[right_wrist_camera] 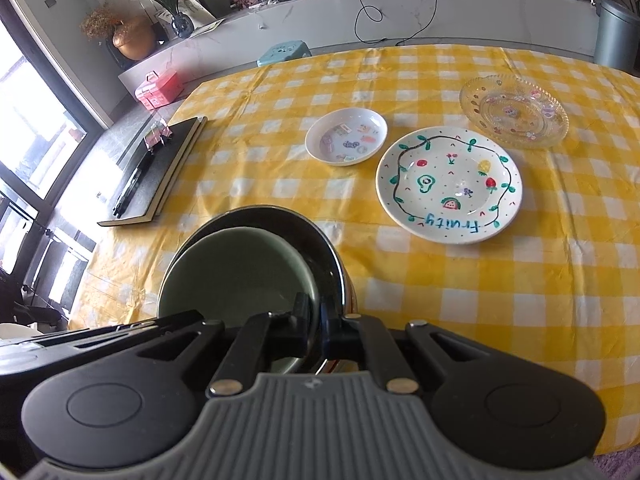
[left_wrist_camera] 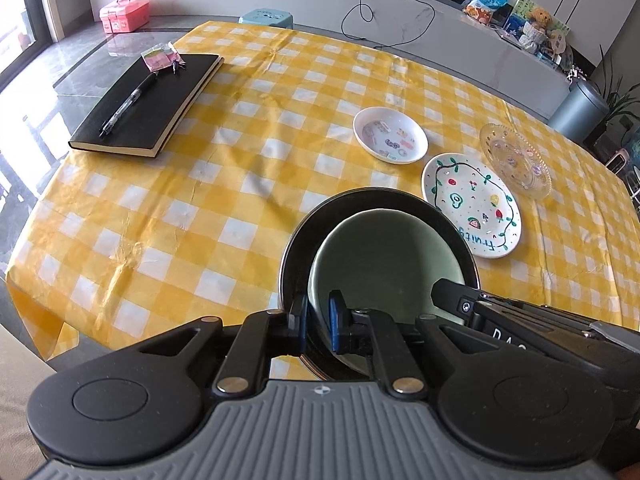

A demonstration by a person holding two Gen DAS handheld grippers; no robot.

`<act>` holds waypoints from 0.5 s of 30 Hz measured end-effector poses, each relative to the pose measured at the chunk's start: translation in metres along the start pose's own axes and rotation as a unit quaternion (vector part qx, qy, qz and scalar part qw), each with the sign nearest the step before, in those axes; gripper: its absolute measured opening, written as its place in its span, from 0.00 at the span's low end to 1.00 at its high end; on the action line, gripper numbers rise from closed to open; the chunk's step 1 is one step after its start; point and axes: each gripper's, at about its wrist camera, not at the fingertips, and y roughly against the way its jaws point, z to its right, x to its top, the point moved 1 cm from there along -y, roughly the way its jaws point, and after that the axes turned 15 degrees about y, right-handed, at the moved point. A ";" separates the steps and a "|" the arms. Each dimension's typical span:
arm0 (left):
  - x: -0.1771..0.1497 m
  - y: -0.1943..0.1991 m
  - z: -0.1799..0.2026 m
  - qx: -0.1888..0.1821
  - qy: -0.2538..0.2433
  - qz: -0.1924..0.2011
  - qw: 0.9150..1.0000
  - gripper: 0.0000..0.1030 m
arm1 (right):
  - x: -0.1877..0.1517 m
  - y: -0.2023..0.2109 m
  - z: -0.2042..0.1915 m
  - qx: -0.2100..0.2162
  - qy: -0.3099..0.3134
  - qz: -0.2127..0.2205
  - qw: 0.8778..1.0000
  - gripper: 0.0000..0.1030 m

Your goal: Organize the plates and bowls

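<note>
1. In the left wrist view, the left gripper sits at the bottom centre, its fingers clamped on the near rim of a black bowl.
2. A pale green bowl is nested inside the black bowl, leaning toward the near side.
3. In the right wrist view, the right gripper has its fingers pinched together on the rim of the same stack, where the pale green bowl lies against the black bowl.
4. The right gripper's body shows at the lower right of the left wrist view, touching the stack's rim.
5. On the yellow checked table, right of centre, lie three dishes: a small white dish with stickers, a white plate painted with fruits and the word "Fruity", and a clear glass plate.
6. The painted plate lies just beside the black bowl; the glass plate overlaps its far edge in the left wrist view.
7. At the upper left, a black notebook carries a pen and a small pink packet.
</note>
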 end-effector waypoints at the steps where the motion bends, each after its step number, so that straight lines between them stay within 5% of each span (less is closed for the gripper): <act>1: 0.000 -0.001 0.000 0.001 -0.001 0.001 1.000 0.11 | 0.000 0.000 0.000 -0.001 0.001 0.002 1.000 0.03; 15: -0.003 0.006 0.009 0.014 -0.027 0.031 0.999 0.12 | 0.001 0.003 -0.001 0.000 0.008 0.012 1.000 0.08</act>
